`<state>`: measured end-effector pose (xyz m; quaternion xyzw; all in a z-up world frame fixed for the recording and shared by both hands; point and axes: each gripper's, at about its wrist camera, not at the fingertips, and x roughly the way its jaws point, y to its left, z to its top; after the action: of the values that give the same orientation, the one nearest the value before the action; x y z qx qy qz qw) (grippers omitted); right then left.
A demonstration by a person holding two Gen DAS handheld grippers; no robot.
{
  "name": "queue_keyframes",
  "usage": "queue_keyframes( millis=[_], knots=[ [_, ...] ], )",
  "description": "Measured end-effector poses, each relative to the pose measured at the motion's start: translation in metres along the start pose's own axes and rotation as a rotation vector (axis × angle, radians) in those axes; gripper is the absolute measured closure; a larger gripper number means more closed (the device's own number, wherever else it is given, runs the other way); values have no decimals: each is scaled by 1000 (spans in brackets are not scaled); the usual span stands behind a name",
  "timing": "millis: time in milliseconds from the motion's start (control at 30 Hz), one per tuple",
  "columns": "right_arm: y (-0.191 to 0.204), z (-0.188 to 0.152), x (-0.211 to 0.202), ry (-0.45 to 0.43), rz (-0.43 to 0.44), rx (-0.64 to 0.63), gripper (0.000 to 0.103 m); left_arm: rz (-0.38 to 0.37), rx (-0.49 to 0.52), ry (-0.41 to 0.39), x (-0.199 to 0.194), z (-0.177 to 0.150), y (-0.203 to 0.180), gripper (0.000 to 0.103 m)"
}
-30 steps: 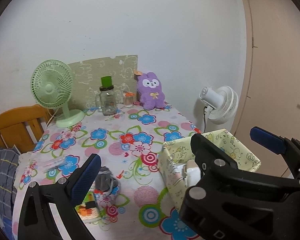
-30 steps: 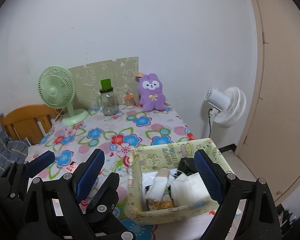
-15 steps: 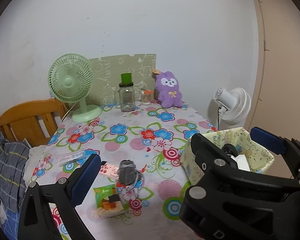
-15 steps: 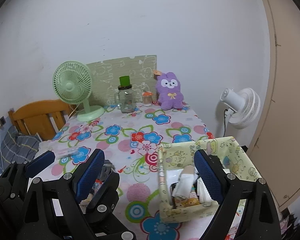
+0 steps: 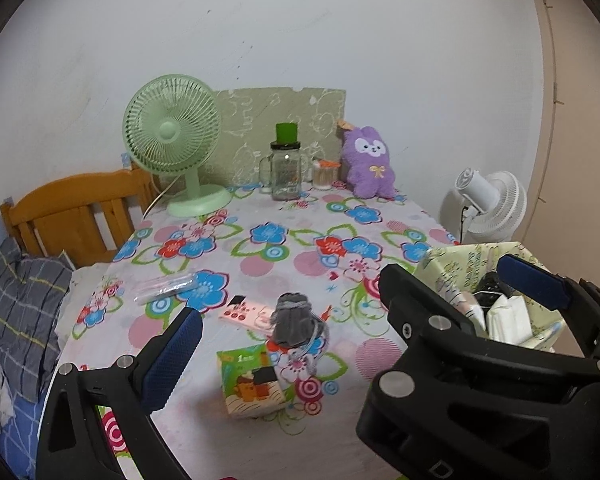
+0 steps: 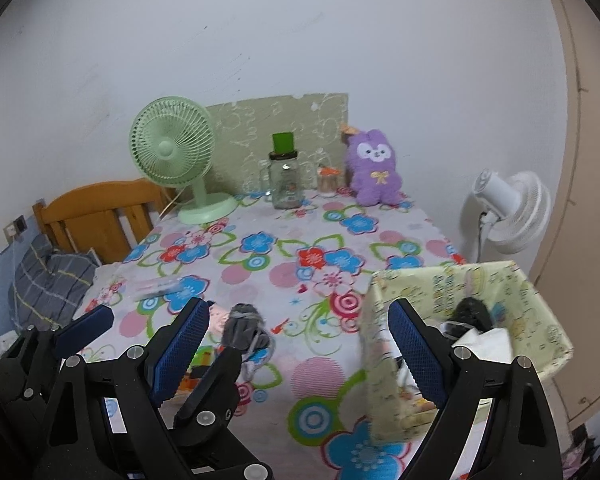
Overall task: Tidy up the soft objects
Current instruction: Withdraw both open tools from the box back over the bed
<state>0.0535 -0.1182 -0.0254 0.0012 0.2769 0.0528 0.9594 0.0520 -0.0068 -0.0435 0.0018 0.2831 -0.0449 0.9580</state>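
Observation:
A grey rolled sock lies on the flowered tablecloth, also in the right wrist view. A green tissue pack lies just in front of it. A yellow fabric basket at the table's right edge holds white and black soft items; it also shows in the right wrist view. A purple plush toy sits at the back. My left gripper is open and empty, above the near table. My right gripper is open and empty, its right finger over the basket.
A green desk fan, a glass jar with green lid and a small jar stand at the back. A pink card and clear packet lie left. A wooden chair and white floor fan flank the table.
Both grippers have pulled back and shifted left, so the table looks farther off and the sock and tissue pack sit nearer the middle. Both stay open.

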Motion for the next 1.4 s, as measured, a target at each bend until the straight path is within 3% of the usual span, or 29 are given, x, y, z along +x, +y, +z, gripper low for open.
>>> queue_keyframes(
  millis=[467,1400],
  knots=[
    [22,-16,36,62,76,-16,13,53,-25,64,24,-18,25,2],
    [42,-50,98,234,57,-44,22,71,-60,215,75,-51,51,6]
  ],
)
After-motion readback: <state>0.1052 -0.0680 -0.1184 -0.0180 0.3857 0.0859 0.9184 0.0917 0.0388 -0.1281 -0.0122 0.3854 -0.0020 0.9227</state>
